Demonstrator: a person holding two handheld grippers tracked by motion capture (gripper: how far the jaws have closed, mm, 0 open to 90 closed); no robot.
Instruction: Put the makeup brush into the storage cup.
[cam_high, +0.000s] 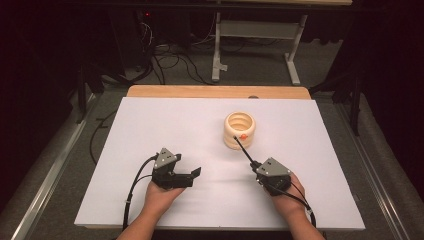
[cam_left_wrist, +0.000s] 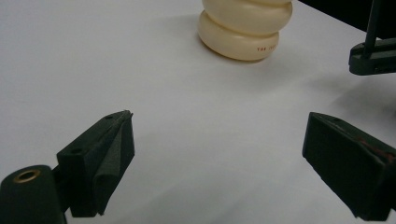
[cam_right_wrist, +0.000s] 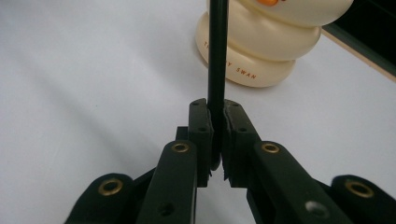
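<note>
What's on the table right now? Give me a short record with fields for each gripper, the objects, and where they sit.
surface: white table top
container: cream ribbed cup, upright, toward the far middle of the table
inside the cup: small orange piece
left gripper: jaws wide apart, holding nothing, near the person's side of the table
right gripper: jaws shut on a thin black stick
stick: reaches from the right gripper up to the cup's rim, its tip by the orange piece
contact of tip and orange piece: cannot tell
</note>
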